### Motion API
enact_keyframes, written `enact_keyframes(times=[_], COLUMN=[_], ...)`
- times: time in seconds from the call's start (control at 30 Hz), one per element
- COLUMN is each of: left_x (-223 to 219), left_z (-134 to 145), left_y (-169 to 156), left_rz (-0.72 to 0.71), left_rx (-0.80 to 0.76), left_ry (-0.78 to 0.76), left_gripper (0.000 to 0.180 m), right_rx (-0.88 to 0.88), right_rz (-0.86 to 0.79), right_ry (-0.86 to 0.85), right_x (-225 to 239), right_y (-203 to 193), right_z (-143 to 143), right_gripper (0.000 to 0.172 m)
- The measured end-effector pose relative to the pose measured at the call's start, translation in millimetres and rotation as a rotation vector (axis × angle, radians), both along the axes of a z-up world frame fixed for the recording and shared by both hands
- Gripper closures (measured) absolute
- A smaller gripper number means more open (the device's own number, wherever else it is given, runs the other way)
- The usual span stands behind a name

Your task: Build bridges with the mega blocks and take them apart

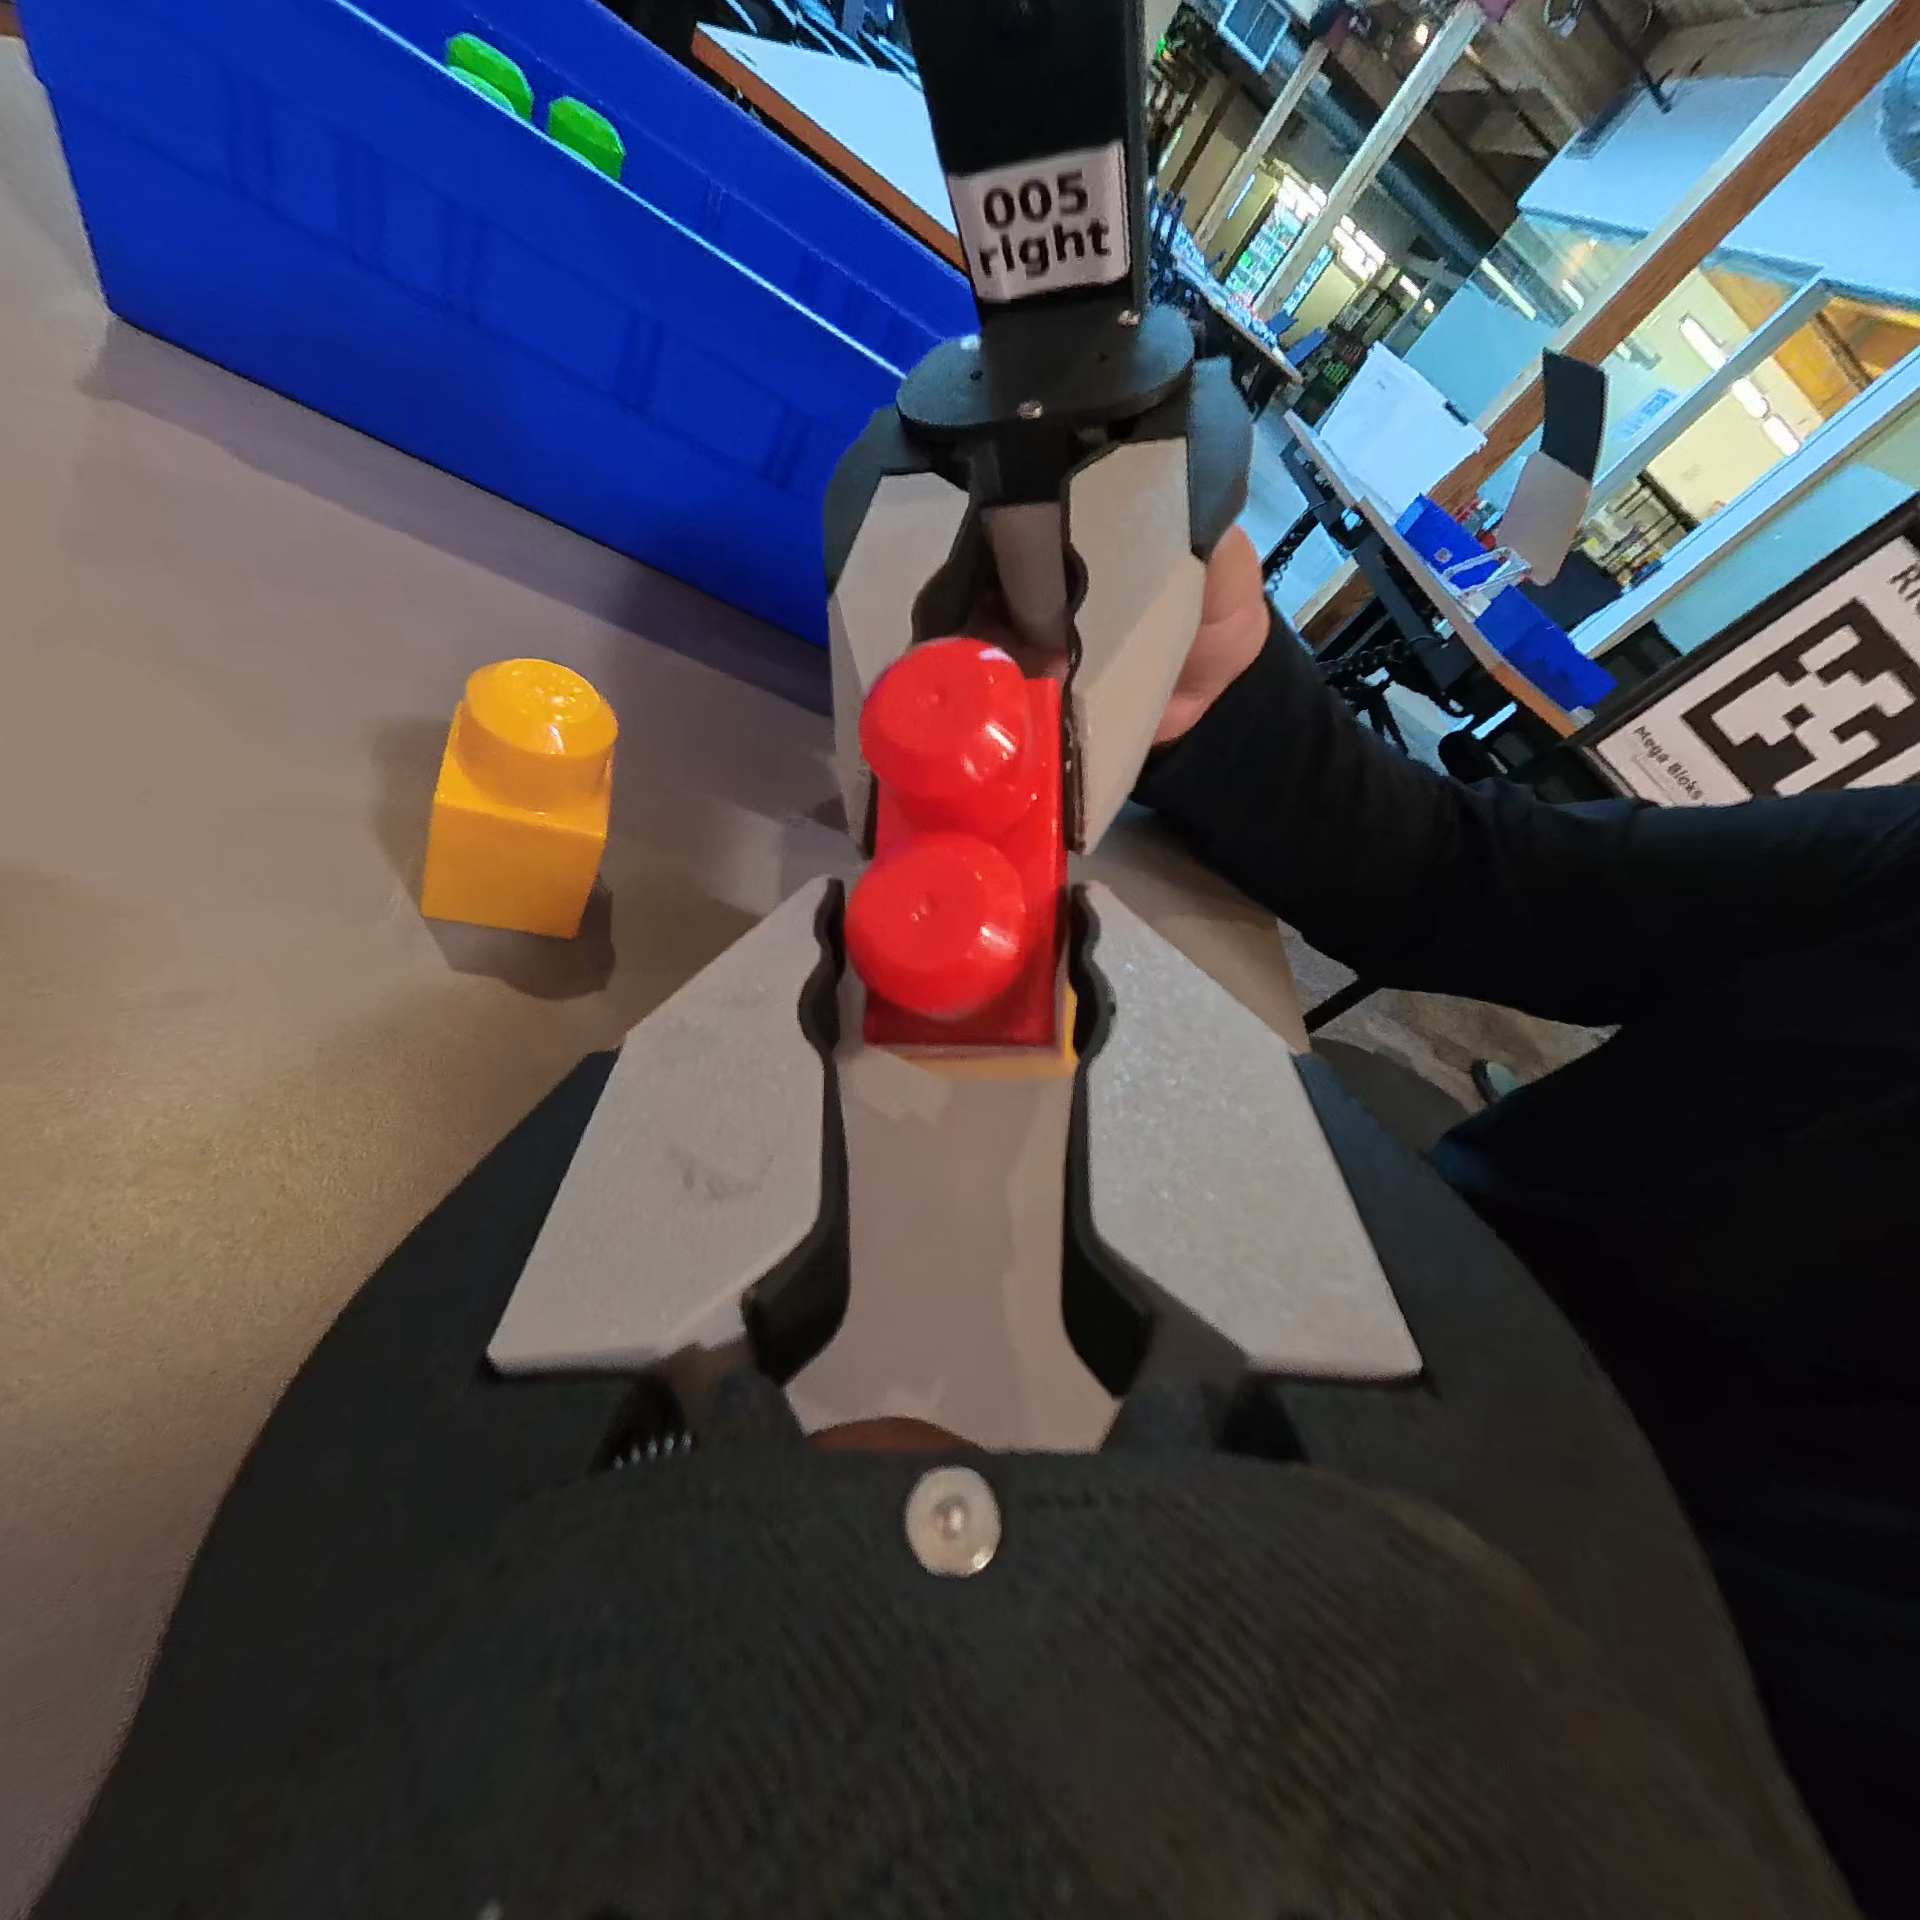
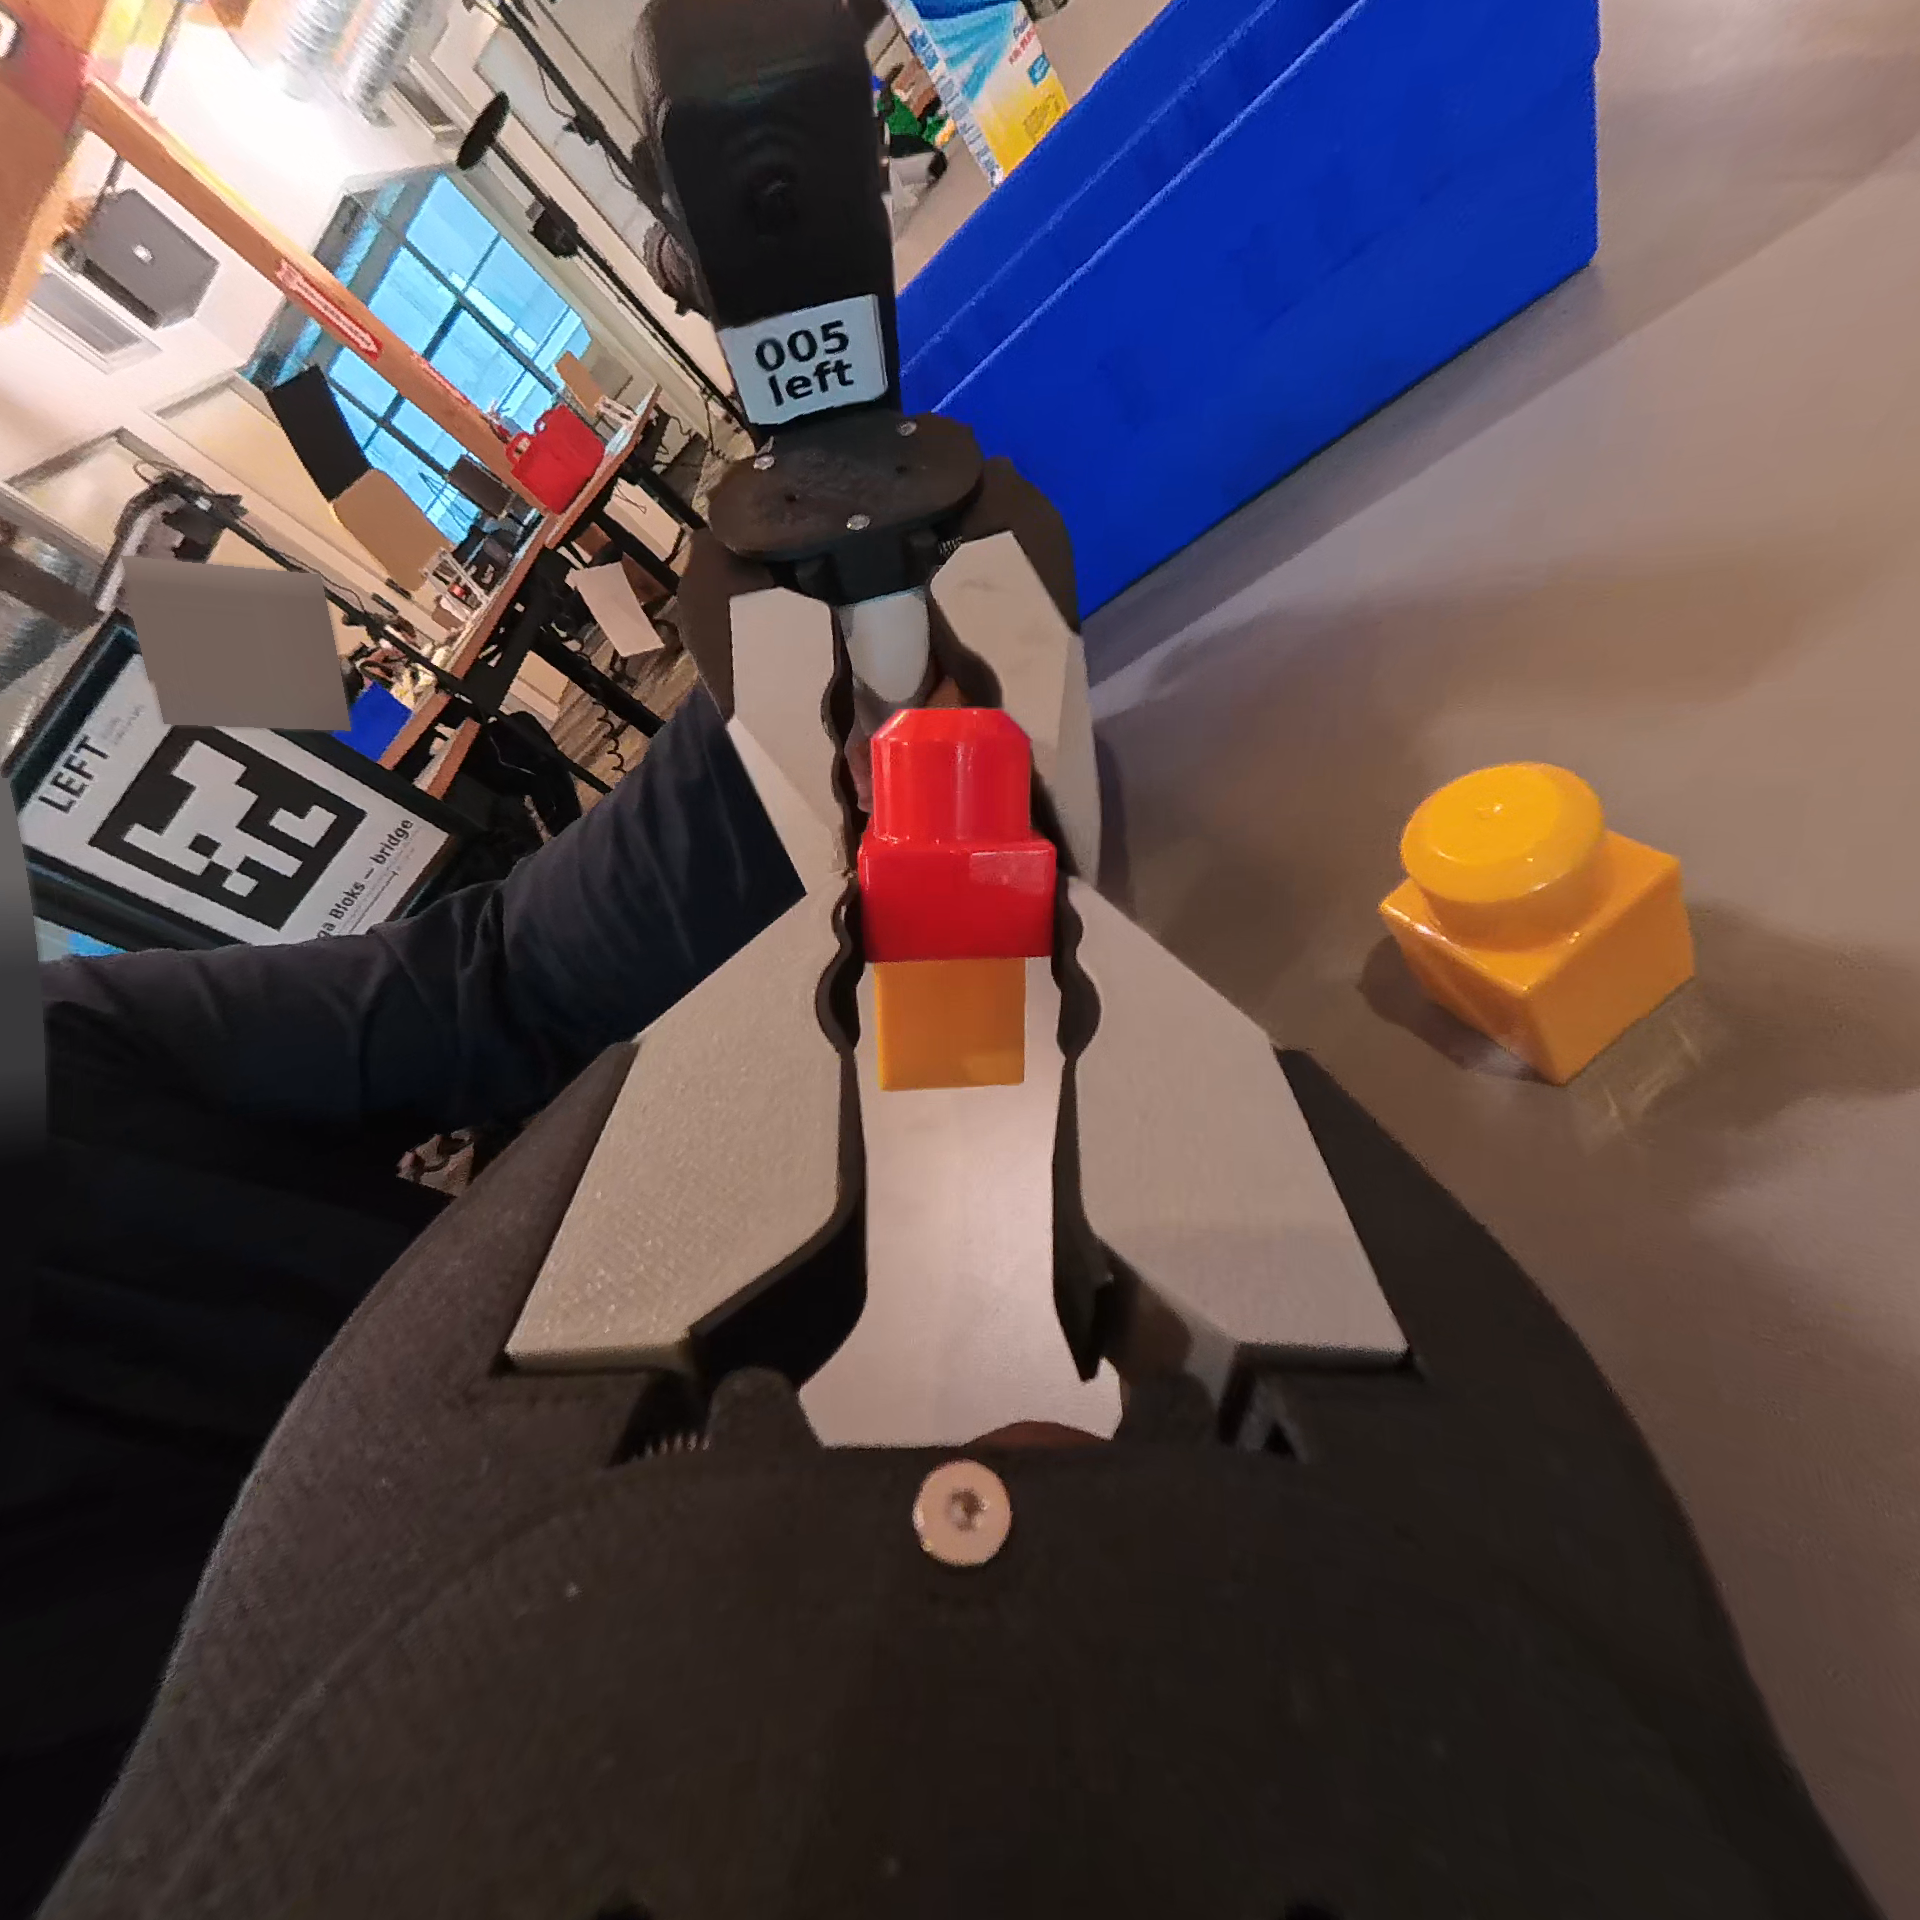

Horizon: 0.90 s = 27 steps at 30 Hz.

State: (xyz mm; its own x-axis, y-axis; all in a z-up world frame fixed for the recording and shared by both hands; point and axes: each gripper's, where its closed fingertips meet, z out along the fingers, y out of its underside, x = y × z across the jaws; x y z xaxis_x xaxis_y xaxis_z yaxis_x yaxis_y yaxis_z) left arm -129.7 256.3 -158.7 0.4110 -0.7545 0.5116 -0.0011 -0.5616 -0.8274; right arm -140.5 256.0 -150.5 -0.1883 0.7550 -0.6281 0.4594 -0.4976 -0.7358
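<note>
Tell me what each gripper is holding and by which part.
Both grip the red two-stud block by its side walls: left gripper at one end, right gripper at the other. An orange block hangs beneath.

So the two grippers face each other over the grey worktop, with the red two-stud block between them, stacked on an orange block. A single orange one-stud block stands alone on the worktop beside them. The blue plastic bin stands behind it, green blocks inside.
</note>
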Motion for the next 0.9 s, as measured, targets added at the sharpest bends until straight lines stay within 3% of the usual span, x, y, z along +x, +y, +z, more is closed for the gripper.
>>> enact_keyframes(times=[0.9], left_x=[3.1], left_z=[-6.2], left_y=[-8.5], left_rz=[-0.054], left_rx=[-0.066], left_ry=[-0.011], left_gripper=[0.145], right_rx=[0.029], right_rz=[-0.020], right_ry=[0.015], right_x=[-5.6], right_y=[-1.8], right_z=[1.1], right_gripper=[0.139])
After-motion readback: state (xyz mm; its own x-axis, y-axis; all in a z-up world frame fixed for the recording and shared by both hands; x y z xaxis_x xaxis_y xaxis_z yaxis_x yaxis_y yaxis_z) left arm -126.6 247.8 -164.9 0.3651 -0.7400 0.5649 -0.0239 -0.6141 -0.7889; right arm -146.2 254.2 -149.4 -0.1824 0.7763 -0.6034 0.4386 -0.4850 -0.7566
